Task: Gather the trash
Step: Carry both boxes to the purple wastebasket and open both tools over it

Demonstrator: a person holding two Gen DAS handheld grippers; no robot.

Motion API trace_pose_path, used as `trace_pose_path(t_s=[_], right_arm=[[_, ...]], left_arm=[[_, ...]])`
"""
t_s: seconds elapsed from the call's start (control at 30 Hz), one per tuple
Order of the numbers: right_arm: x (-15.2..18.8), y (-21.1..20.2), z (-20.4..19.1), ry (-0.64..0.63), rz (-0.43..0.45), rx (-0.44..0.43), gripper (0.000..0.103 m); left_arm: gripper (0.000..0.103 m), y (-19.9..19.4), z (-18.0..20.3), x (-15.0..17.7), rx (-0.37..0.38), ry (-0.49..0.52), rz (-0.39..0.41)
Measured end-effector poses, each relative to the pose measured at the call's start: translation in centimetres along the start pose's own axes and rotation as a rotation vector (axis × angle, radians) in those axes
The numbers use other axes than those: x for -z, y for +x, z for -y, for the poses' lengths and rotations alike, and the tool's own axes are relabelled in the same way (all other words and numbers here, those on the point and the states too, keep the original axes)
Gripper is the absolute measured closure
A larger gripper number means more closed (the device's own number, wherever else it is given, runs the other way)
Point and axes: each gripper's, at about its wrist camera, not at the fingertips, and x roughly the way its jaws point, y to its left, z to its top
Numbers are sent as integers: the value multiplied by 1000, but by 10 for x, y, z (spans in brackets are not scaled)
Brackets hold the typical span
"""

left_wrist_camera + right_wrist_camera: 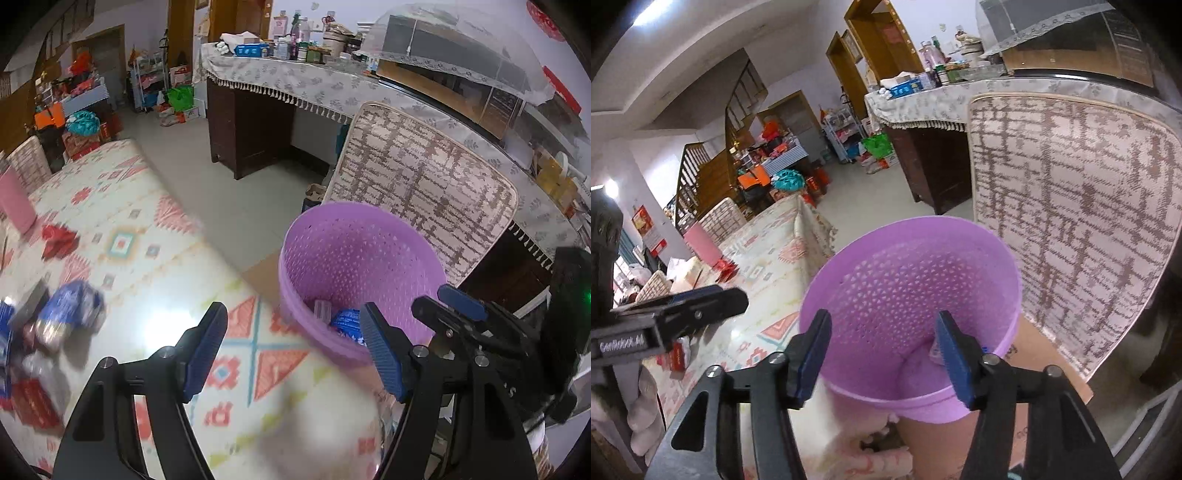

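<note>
A purple perforated bin [354, 266] stands beside the patterned table [155, 229]. Inside it lie a blue wrapper [347, 321] and a small clear item [321, 308]. My left gripper [293, 310] is open and empty, hanging over the table edge by the bin's near rim. On the table to its left, blurred, lie a blue packet [70, 314], a red box [33, 402] and a red wrapper [59, 240]. My right gripper [882, 321] is open over the bin [908, 280] with nothing between its fingers. A pale wrapper [934, 352] lies in the bin below it.
A chair with a brown-patterned back [424, 192] stands right behind the bin. A dark sideboard under a tasselled cloth [295, 85] holds bottles and boxes. Flat cardboard [1045, 362] lies on the floor under the bin. A pink object [14, 199] stands at the table's far left.
</note>
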Motion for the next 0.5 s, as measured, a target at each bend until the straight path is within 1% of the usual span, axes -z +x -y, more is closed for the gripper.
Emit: trace_pose_path(t_s=[0.03,0.1,0.17,0.3,0.4,0.5], right_arm=[[3,0,-3,-1,-4,-5,32],[8,2,-10,-6,-20,-14,32],[12,3,-21,-14,-35,-24,32],[21,6,-45,-39,-57,-47,30],[30,9,-67,-64,-74,-70,27],[40,15,-89,-88,-97,-88,27]], left_arm=[[30,-7,-5,7,4,-8,5],[28,-19,-15,18,7,-26,15],[26,-33,-32,30,9,-63,27],[26,-62,-72,55,-6,-140,44],[26,-84,-106,73,-75,-179,64],[26,-105,-145,93,-172,-221,84]])
